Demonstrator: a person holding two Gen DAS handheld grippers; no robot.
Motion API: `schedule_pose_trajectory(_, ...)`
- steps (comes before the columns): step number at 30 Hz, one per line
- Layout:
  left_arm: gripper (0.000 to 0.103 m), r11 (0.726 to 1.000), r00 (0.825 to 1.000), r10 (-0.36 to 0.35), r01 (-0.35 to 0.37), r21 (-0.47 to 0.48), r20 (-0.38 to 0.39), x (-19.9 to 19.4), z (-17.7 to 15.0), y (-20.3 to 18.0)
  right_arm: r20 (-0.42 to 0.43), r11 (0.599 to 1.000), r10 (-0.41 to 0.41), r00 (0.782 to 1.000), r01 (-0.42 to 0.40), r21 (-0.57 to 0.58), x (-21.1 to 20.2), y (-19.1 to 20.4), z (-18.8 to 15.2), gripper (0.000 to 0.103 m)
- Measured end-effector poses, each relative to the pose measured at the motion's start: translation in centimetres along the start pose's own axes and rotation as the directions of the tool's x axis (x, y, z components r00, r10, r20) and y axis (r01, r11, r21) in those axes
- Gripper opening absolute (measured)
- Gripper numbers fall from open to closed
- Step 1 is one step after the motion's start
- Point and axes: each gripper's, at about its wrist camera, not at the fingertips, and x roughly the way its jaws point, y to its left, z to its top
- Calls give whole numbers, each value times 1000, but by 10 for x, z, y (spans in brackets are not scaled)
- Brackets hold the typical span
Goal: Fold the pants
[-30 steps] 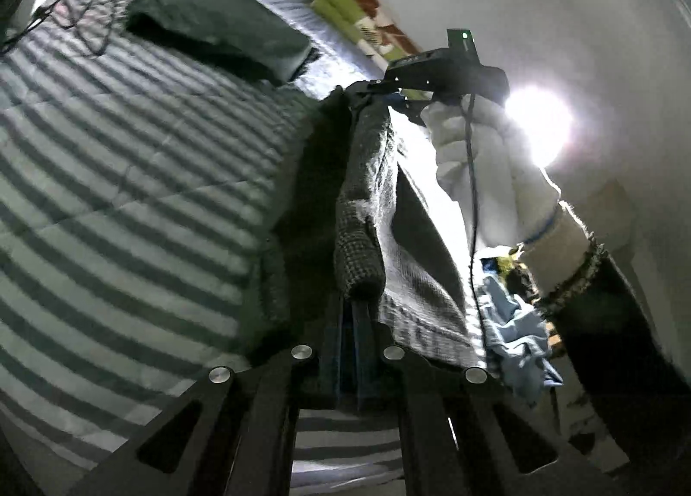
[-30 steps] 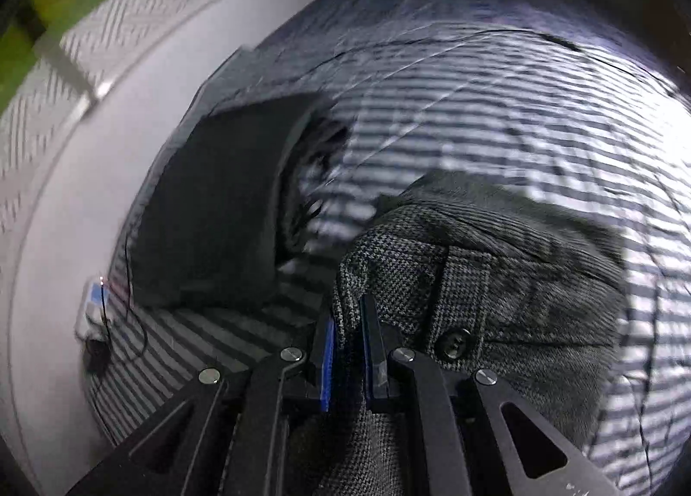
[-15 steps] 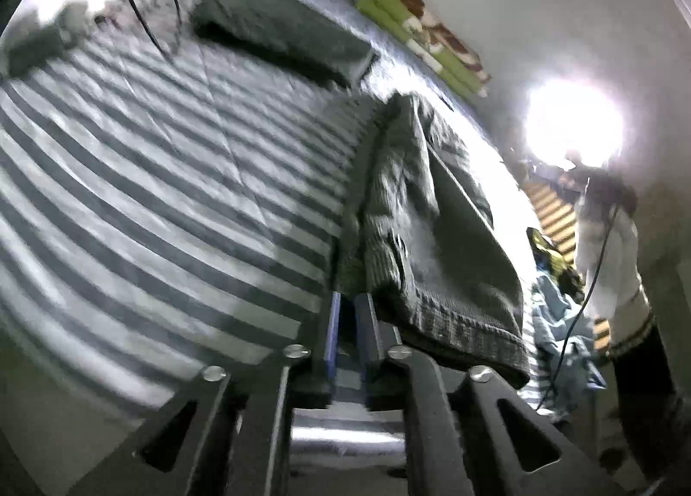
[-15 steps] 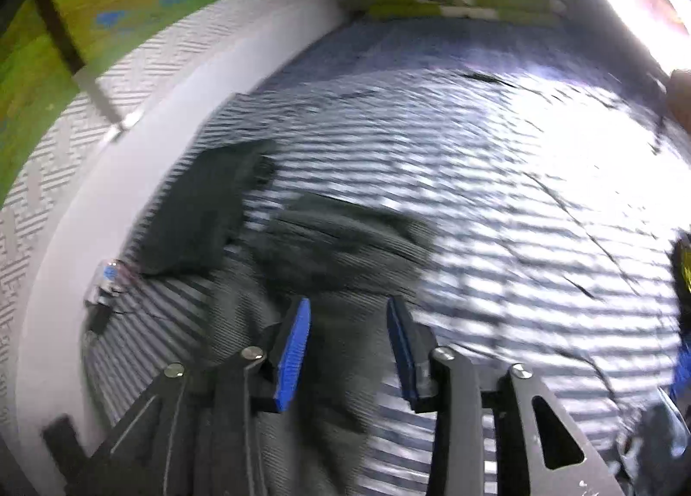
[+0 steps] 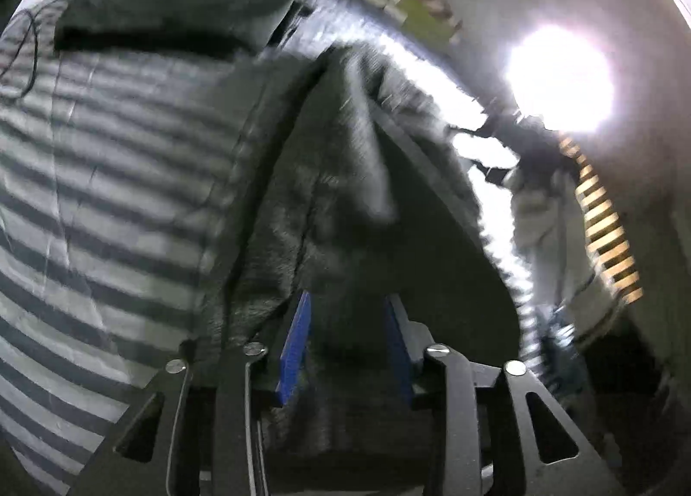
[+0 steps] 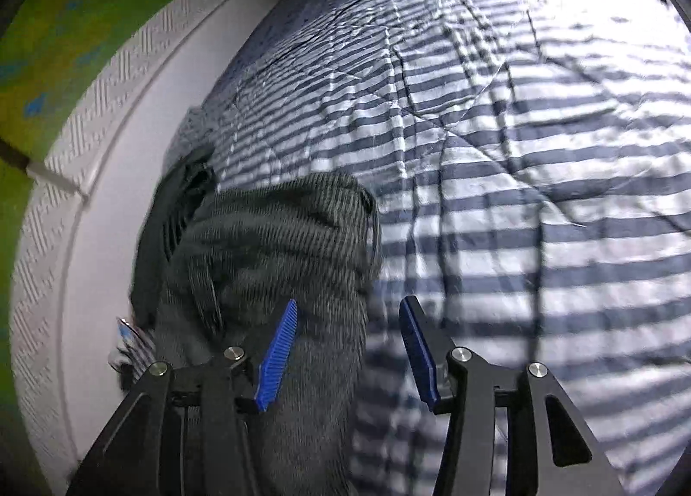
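You have just let go: both claws, clamped on the pants a second ago, are now opening with nothing pinched. The left claw (image 5: 347,340) and right claw (image 6: 347,351) hover over the pants (image 6: 276,245), lying at lower centre on the striped bed (image 6: 540,150), ready for the next fold.

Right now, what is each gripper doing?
Left gripper: jaws opening, pants lie below, ungripped.
Right gripper: jaws opening, holding nothing.

Open striped blue-and-white bedsheet (image 6: 540,202) spreads from twelve to three o'clock; grey checked woollen pants (image 6: 276,245) (bunched) block nine, beside the white wall (image 6: 112,211).
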Motion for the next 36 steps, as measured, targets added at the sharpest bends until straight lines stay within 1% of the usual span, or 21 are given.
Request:
schedule_pose_trajectory(1, 21, 1000, 1000, 12, -12, 11, 0, 1, -1, 2, -5, 999, 34, 999, -33, 15, 5, -2, 2, 44)
schedule_pose_trajectory(2, 16, 1000, 1000, 17, -17, 19, 3, -1, -3, 4, -8, 998, 59, 998, -59, 13, 9, 0, 4, 23)
schedule_pose_trajectory(3, 14, 1000, 1000, 12, -12, 14, 11, -3, -6, 9, -17, 999, 52, 999, -52, -14, 11, 7, 4, 18)
schedule_pose_trajectory(4, 11, 1000, 1000, 6, -6, 7, 15, -4, -8, 12, -19, 996, -4, 1000, 2, -94, 11, 21, 7, 16)
schedule_pose_trajectory(5, 1, 1000, 1000, 6, -6, 0, 21, -4, -10, 17, 9, 980, -66, 998, 66, -185, 8, 34, 11, 13)
schedule_pose_trajectory(7, 0, 1000, 1000, -7, 7, -3, 21, -4, -13, 21, 72, 949, -155, 985, 169, -266, 8, 47, 18, 13)
schedule_pose_trajectory(8, 0, 1000, 1000, -9, 9, -3, 17, -4, -12, 20, 69, 944, -174, 982, 186, -271, 11, 47, 20, 14)
schedule_pose_trajectory(10, 1, 1000, 1000, 2, -2, 9, 12, -5, -10, 19, 41, 931, -229, 972, 232, -280, 18, 47, 20, 21)
schedule_pose_trajectory(11, 1, 1000, 1000, 17, -17, 25, 14, -9, -9, 18, 54, 924, -254, 966, 259, -282, 14, 46, 18, 30)
schedule_pose_trajectory(13, 10, 999, 999, 25, -27, 36, 35, -14, -4, 15, 96, 932, -255, 962, 271, -242, -8, 42, 13, 32)
schedule_pose_trajectory(14, 25, 999, 998, 26, -28, 41, 56, -22, -3, 13, 99, 942, -237, 967, 253, -219, -20, 39, 8, 32)
schedule_pose_trajectory(15, 40, 999, 997, 25, -28, 42, 70, -28, -4, 16, 95, 949, -221, 971, 237, -208, -34, 38, -2, 32)
schedule_pose_trajectory(17, 49, 999, 994, 26, -28, 26, 104, -39, -1, 21, 90, 947, -203, 975, 219, -237, -58, 42, -30, 32)
schedule_pose_trajectory(20, 49, 1000, 990, 17, -16, -7, 139, -55, -1, 30, 43, 935, -191, 981, 196, -295, -88, 50, -86, 32)
schedule_pose_trajectory(22, 51, 1000, 993, 15, -14, -14, 119, -56, -2, 33, -11, 941, -151, 988, 141, -306, -103, 49, -131, 32)
schedule_pose_trajectory(24, 56, 1000, 994, 19, -18, -14, 105, -56, -2, 33, -67, 942, -133, 989, 105, -317, -111, 49, -178, 33)
schedule_pose_trajectory(27, 56, 1000, 996, 27, -25, -15, 87, -57, -13, 32, -121, 944, -117, 986, 73, -320, -115, 52, -232, 34)
schedule_pose_trajectory(31, 56, 997, 991, 60, -64, 35, 116, -64, -27, 19, -120, 938, -118, 986, 71, -338, -118, 56, -277, 34)
schedule_pose_trajectory(33, 56, 991, 986, 99, -110, 75, 137, -68, -32, 7, -93, 936, -114, 989, 75, -342, -116, 60, -288, 34)
schedule_pose_trajectory(35, 57, 987, 986, 97, -112, 112, 135, -68, -35, -4, -99, 939, -97, 990, 58, -339, -112, 65, -294, 35)
schedule_pose_trajectory(36, 61, 983, 986, 103, -121, 136, 132, -67, -36, -10, -106, 938, -98, 990, 56, -341, -107, 69, -297, 35)
